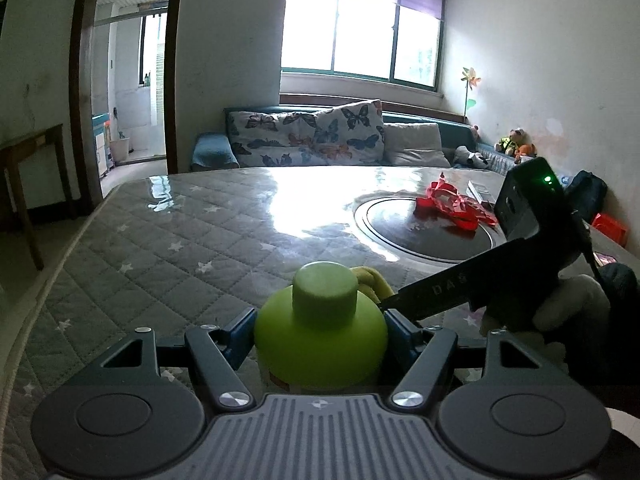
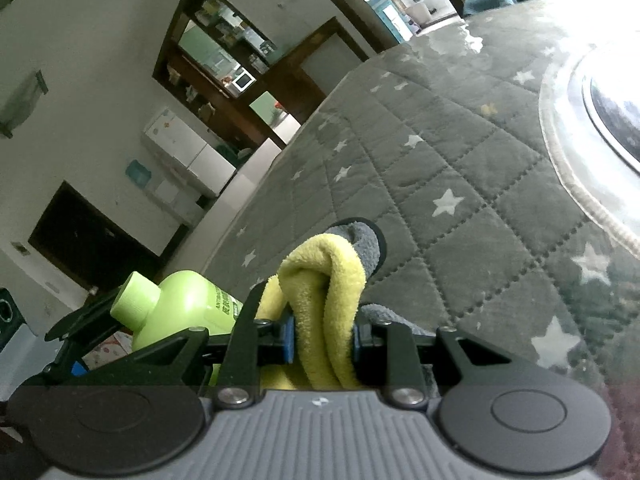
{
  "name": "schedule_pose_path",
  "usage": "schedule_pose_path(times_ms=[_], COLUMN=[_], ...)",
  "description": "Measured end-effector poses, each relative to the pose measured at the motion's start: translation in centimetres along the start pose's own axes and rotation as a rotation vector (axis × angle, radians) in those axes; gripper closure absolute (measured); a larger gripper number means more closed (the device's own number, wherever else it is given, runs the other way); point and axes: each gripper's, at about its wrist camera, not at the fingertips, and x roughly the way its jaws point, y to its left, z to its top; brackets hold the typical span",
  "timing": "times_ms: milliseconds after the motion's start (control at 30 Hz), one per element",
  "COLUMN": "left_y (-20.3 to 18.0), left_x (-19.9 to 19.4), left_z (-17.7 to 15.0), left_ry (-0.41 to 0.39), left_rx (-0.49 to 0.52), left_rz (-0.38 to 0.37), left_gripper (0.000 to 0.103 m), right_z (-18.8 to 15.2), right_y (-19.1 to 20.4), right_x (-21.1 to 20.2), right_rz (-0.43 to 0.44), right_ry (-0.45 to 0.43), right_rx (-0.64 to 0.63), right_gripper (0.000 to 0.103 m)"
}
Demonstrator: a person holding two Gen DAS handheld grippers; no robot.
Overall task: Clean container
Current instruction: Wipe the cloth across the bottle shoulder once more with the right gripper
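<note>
We clamp the left hand-held gripper [image 1: 320, 336] on the green bottle [image 1: 320, 344], upright over the quilted worktop [image 1: 180, 240], to steady it for wiping. The right hand-held gripper [image 2: 324, 340] pinches the yellow cloth [image 2: 328, 300], w/ the bottle at 9 o'clock, just beside it, ready to rub.

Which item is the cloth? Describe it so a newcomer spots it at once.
Start at the quilted star-patterned table cover. Just above it, the right tongs pinch a bunched cloth. It is fuzzy yellow with a grey side, unlike the smooth lime-green bottle beside it.
</note>
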Motion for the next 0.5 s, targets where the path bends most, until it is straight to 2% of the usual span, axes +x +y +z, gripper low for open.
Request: schedule_pose_path(times_ms=[167,500], left_y=[-0.1,-0.3], left_x=[0.6,2.0], left_z=[0.0,0.1], left_ry=[0.002,0.018], left_rx=[-0.014,-0.034], left_rz=[0.010,0.025], left_gripper=[0.031,0.031], right_z=[-0.2,-1.6], right_y=[0.8,1.7], right_x=[0.0,-0.9], right_rz=[-0.002,-0.064], right_ry=[-0.003,0.003], right_rx=[-0.019,-0.082], right_gripper=[0.078,0.078])
